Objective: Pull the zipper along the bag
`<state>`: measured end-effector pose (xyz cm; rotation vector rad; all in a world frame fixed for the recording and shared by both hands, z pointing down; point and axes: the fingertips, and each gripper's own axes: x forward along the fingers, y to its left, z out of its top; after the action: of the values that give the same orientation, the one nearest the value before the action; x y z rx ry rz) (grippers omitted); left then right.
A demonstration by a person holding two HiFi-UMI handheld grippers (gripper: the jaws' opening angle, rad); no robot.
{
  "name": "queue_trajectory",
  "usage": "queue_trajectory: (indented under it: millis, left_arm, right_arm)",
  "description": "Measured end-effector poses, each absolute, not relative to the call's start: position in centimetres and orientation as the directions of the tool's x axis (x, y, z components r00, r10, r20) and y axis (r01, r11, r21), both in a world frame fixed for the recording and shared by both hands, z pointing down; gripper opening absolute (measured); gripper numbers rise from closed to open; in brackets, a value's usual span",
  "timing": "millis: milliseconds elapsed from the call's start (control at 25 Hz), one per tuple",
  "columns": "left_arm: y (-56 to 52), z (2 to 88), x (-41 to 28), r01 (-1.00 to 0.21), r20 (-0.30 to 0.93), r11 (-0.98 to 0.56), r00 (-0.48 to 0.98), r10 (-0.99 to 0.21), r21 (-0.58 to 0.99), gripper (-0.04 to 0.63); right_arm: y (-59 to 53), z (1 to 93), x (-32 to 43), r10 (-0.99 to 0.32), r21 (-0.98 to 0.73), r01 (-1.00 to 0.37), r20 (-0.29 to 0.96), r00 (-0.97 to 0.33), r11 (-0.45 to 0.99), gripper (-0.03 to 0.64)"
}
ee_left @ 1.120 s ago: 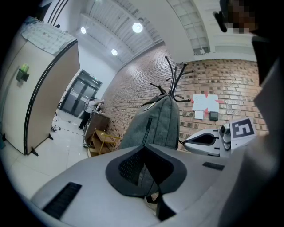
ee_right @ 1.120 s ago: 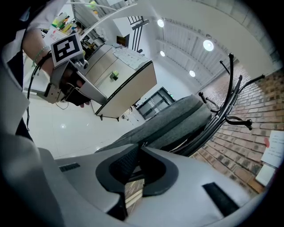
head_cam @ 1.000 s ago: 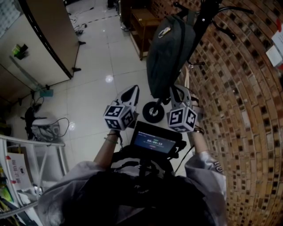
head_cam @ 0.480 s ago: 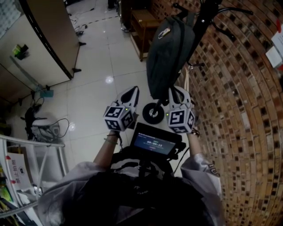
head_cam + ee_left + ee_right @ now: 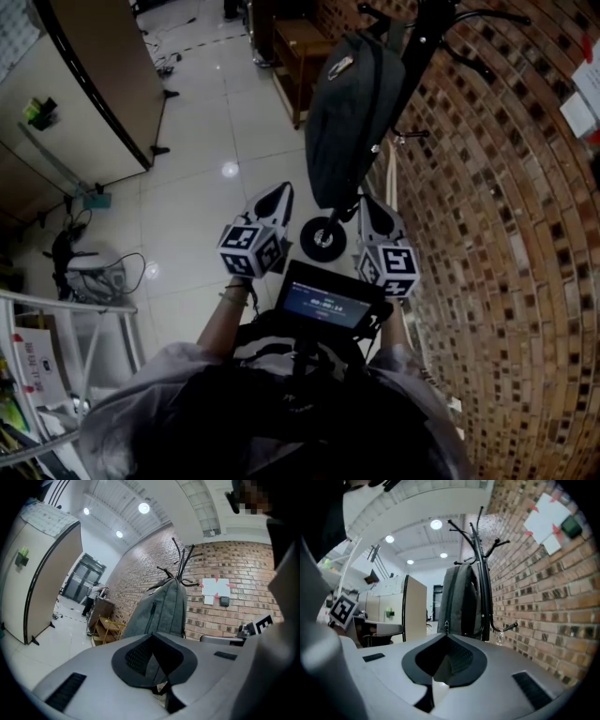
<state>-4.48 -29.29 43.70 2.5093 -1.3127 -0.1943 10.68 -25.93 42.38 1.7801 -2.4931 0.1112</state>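
- The gray bag (image 5: 352, 122) hangs on a black coat rack (image 5: 427, 37), close to the brick wall (image 5: 506, 244) at the right, with its lower end toward the person.
- The right gripper (image 5: 368, 202) is just below the bag's lower end and a little to its right. Its jaws are closing, the tips are almost together, and there is nothing between them.
- In the right gripper view the right gripper (image 5: 446, 637) points at the bag (image 5: 461, 602). A small zipper pull (image 5: 446, 625) shows just above the tips. I cannot tell if they touch it.
- The left gripper (image 5: 278, 190) is near the bag's lower end, on its left side, not touching it. In the left gripper view its tips (image 5: 153, 634) are together and hold nothing. A dark zipper line (image 5: 152, 613) runs down the bag (image 5: 161, 611) beyond them.
- A black wheel (image 5: 323, 239) is on the tiled floor between the two grippers, under the bag.
- A wooden shelf (image 5: 300, 56) stands far left of the bag.
- A small screen (image 5: 328, 302) is near the person's chest.
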Motion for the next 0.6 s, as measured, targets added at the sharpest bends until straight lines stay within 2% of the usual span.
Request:
queue_trajectory:
  millis: [200,600]
  left_arm:
    - [-28.9,43.7,-3.5,-0.771,0.021,-0.549,0.586,-0.810,0.322,0.008]
    - [-28.4,43.9,-3.5,-0.774,0.041,-0.548,0.589,-0.807,0.318,0.008]
  right_arm:
    - [-25.5,43.3,11.5,-0.946,-0.187,-0.937,0.079,-0.314,0.295,0.011]
    - [-25.1,44.1,11.9,-0.952,-0.244,-0.931,0.073,-0.296,0.271,0.009]
